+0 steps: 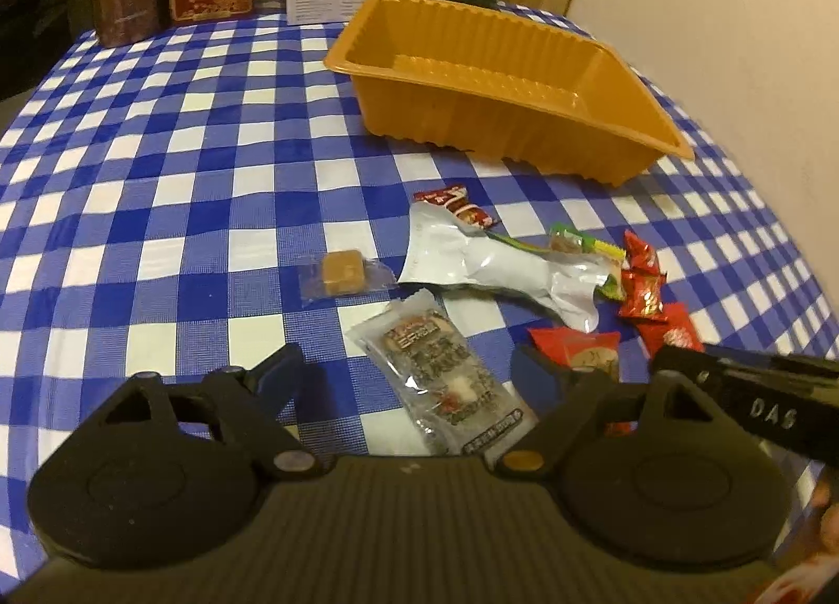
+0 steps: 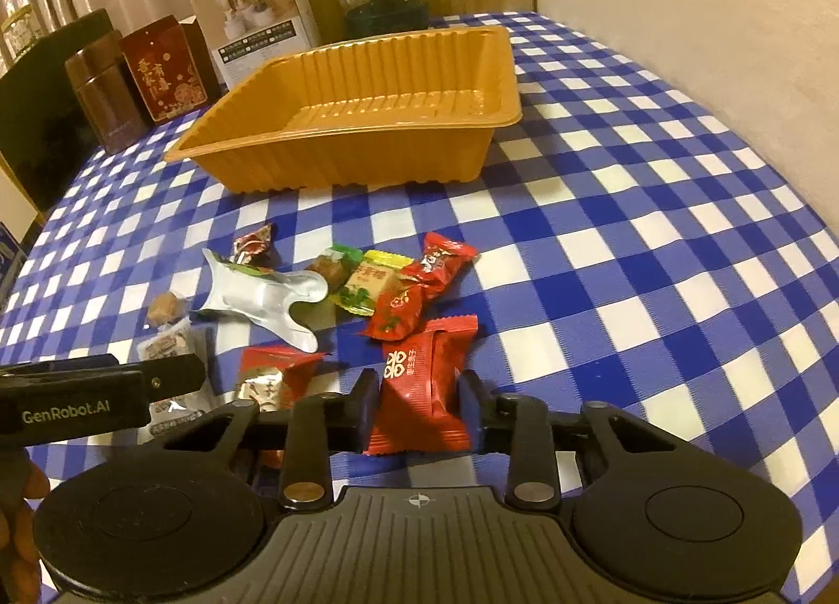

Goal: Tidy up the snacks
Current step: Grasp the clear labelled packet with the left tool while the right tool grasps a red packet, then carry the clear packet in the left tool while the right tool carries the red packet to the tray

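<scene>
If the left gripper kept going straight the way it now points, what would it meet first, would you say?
Most likely the clear packet with dark print, which lies on the table between the open jaws of the left gripper. The pads seem not to touch it yet, though depth is hard to judge.

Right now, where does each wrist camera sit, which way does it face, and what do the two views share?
Left wrist: on the left gripper, looking down at a clear snack packet between its open fingers; the right gripper enters at the right edge.
Right wrist: on the right gripper, shut on a red snack packet; the left gripper enters at the left.
Shared: orange tray, silver wrapper, checked tablecloth.
</scene>
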The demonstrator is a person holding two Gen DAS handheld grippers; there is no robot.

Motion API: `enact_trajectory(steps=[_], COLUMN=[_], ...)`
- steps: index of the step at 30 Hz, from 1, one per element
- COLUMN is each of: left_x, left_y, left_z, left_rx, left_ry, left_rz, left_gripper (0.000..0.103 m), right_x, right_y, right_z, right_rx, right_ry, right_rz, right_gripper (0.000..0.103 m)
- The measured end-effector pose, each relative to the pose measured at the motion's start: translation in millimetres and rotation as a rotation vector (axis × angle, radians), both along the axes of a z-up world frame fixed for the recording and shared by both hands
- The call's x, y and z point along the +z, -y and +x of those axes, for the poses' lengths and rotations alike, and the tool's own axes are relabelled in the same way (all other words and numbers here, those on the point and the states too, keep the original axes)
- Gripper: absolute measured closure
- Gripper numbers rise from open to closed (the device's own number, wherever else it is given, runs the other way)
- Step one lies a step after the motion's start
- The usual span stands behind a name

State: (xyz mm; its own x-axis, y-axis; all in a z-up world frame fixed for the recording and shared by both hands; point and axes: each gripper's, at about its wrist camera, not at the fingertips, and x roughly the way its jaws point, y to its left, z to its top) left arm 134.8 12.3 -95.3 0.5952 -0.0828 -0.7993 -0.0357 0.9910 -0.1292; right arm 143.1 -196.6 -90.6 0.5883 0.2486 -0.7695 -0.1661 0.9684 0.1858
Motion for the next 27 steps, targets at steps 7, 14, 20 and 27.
enact_trajectory(steps=[7, 14, 20, 27], left_x=[1.4, 4.0, -1.9, -3.2], left_y=[-6.1, -2.6, 7.1, 8.5], left_z=[-7.6, -2.4, 6.6, 1.1], left_rx=[-0.052, -0.076, -0.085, -0.084], left_ry=[0.011, 0.026, 0.006, -0.005], left_rz=[0.028, 0.05, 0.065, 0.067], left_gripper=[0.037, 0.047, 0.055, 0.066], right_x=[0.6, 0.7, 0.3, 1.2], right_y=[1.3, 1.2, 1.5, 2.3], right_z=[-2.6, -2.4, -2.3, -1.8], right_rx=[-0.001, -0.007, -0.005, -0.002], right_ry=[-0.003, -0.002, 0.0, 0.005], right_rz=[0.003, 0.001, -0.001, 0.001], right_gripper=[0.07, 0.07, 0.07, 0.072])
